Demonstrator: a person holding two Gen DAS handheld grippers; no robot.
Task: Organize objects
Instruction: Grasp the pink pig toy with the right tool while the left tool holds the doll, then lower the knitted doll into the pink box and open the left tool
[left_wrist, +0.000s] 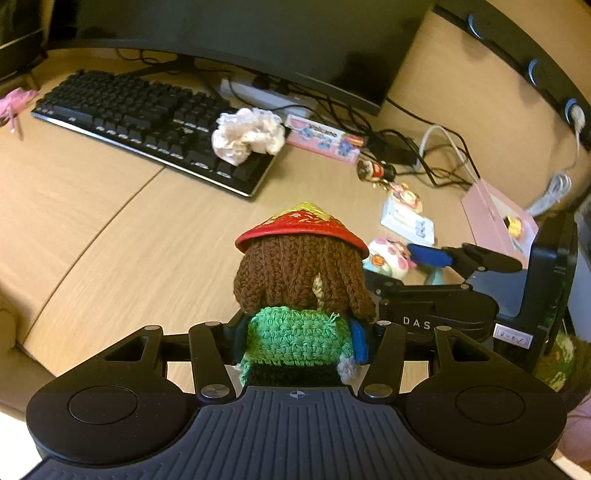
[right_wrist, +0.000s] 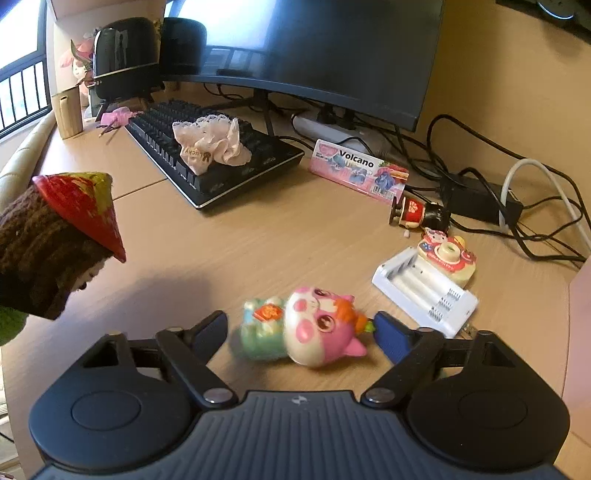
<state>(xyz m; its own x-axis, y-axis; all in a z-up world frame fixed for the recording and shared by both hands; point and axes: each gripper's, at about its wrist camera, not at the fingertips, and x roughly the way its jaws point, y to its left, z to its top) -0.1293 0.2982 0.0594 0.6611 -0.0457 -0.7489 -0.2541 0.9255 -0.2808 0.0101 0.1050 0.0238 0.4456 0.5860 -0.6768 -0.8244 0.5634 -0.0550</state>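
Crochet doll (left_wrist: 301, 295) sat clamped between left gripper (left_wrist: 300, 341) pads, held above the desk (left_wrist: 110, 240). Right gripper (right_wrist: 295, 332) jaws stood apart around the cat figurine (right_wrist: 303, 328), which lay on its side on the desk beside a white battery charger (right_wrist: 424, 288); pads not pressing.

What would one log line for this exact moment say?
left gripper: shut on crochet doll | right gripper: open, jaws either side of cat toy lying on desk | cat toy: not yet gripped
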